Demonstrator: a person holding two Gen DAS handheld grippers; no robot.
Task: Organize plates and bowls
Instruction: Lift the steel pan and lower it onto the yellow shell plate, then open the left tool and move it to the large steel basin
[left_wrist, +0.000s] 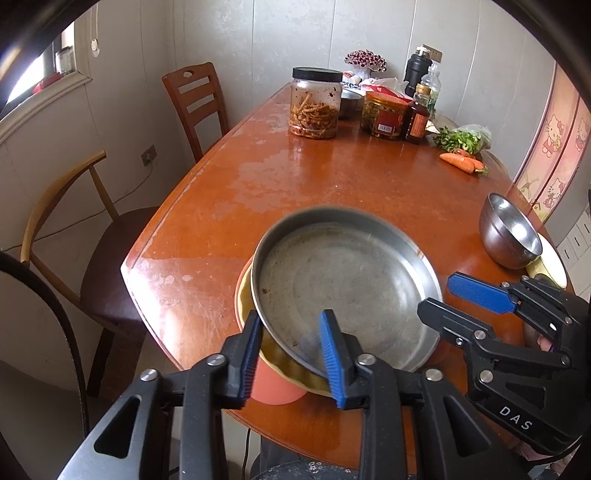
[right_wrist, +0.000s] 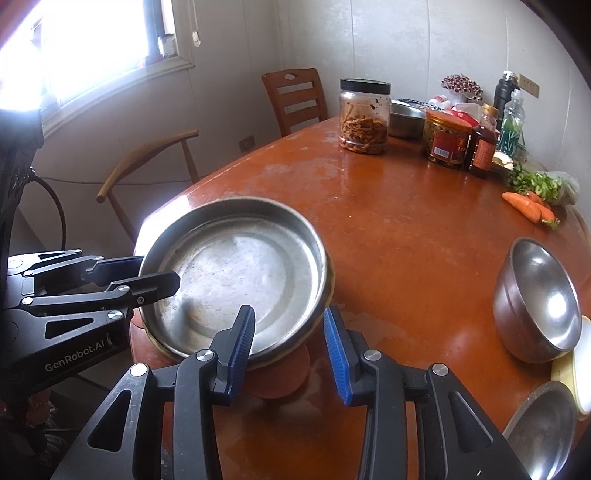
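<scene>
Steel pan (left_wrist: 347, 291): sat on a yellow plate (left_wrist: 288, 363), that on an orange bowl (left_wrist: 275, 387), the whole stack at the near edge of the wooden table (left_wrist: 295, 177).

Left gripper (left_wrist: 291, 350): we had it straddling the pan's near-left rim, one blue pad outside and one inside. Jaws were apart and didn't look clamped on the rim.

Right gripper (right_wrist: 290, 350): same deal on the pan's near-right rim, jaws apart, rim between them with a gap showing.

Steel bowl (right_wrist: 535, 302): right of the pan, well apart from it, tilted and leaning on a white dish (right_wrist: 583, 369).

Second steel dish (right_wrist: 543, 428): right of the pan too, nearer us than the steel bowl.

Far stuff: pickle jar (left_wrist: 316, 103), red-label jar (left_wrist: 384, 114) and sauce bottle (left_wrist: 417, 114) well beyond the pan; carrots (left_wrist: 461, 162) and greens (left_wrist: 461, 138) beyond it to the right.

Chairs: two of them (left_wrist: 195, 107) (left_wrist: 74, 229) left of the pan, past the table edge.
</scene>
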